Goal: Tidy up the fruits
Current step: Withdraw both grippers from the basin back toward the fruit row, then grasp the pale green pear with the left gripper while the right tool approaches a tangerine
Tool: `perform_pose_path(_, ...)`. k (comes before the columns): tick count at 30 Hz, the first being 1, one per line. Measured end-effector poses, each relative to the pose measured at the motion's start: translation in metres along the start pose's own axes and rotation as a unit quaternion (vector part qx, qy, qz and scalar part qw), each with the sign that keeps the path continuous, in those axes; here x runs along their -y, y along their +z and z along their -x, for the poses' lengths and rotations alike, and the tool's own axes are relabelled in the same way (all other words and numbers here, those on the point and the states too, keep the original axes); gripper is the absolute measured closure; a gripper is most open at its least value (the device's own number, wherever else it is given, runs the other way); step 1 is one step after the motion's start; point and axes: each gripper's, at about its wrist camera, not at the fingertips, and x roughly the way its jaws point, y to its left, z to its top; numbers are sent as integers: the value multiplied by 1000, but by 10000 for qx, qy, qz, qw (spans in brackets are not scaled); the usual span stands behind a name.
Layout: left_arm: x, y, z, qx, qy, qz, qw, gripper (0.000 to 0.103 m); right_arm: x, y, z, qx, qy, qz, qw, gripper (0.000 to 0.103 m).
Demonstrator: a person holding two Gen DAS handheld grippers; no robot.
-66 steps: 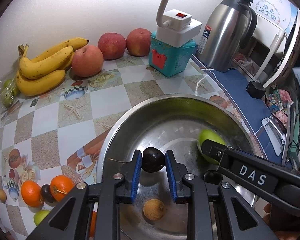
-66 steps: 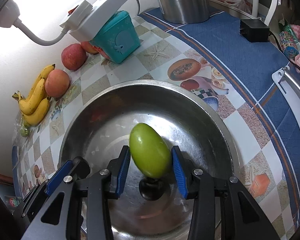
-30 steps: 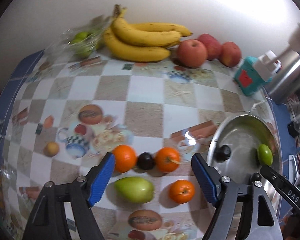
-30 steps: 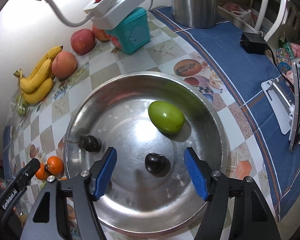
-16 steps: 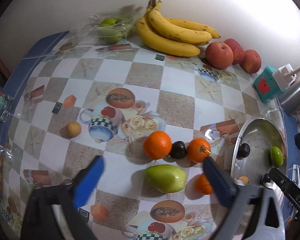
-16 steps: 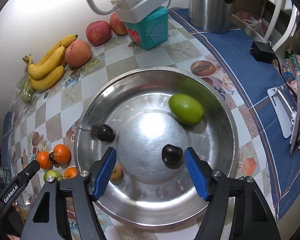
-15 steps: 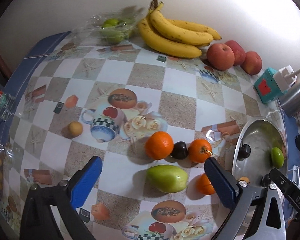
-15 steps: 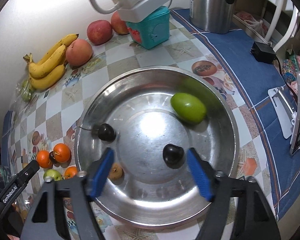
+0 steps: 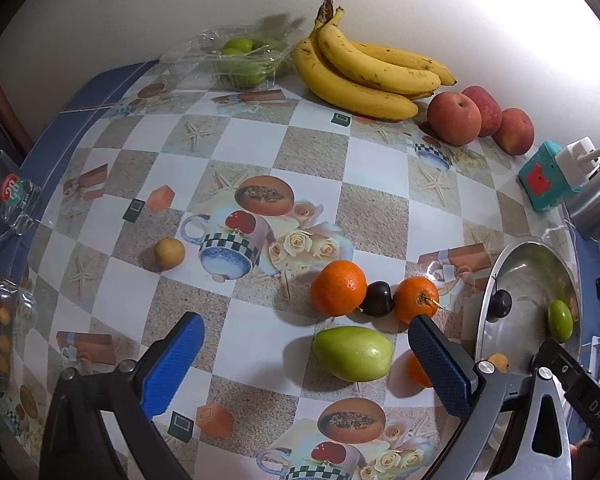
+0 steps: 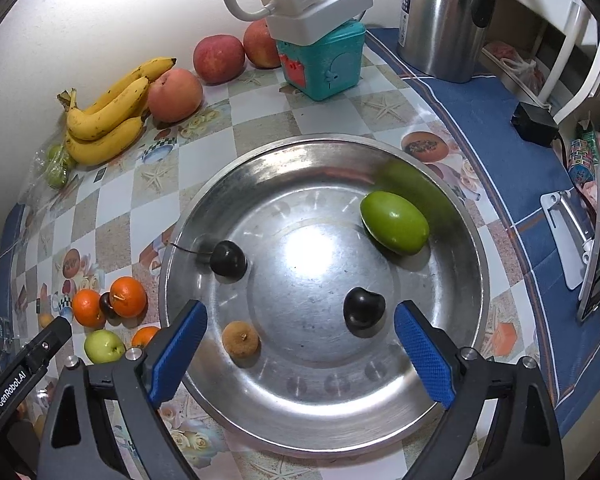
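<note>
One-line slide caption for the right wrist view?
Open right gripper above the steel bowl holding two dark plums, a green fruit and a small brown fruit.

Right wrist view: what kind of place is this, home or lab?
Most likely a home kitchen or dining table. A printed checkered tablecloth carries loose bananas and apples, a steel kettle stands at the back, and a power strip sits on a teal box.
</note>
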Motion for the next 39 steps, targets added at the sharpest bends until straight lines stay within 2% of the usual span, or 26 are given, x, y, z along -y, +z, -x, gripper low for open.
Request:
perform_pose_path(9,-14,-1,1,-7,70,111,9999,0,-20,-5,-3,-133,-57,309,9994,8)
perform_pose_path(19,-46,-1,3,-24,200,523,9984,0,-63,-15,-1,-167,228,722,9970,8)
perform_pose_path(24,-41,-3,-5,-155,157,435,9988,0,-77,-21,-3,-231,364,935,9947,8)
perform_pose_path(39,-4,-12,-31,-515,-81,-187,9985,0,-41,-13,-6,-215,191,449,9986,8)
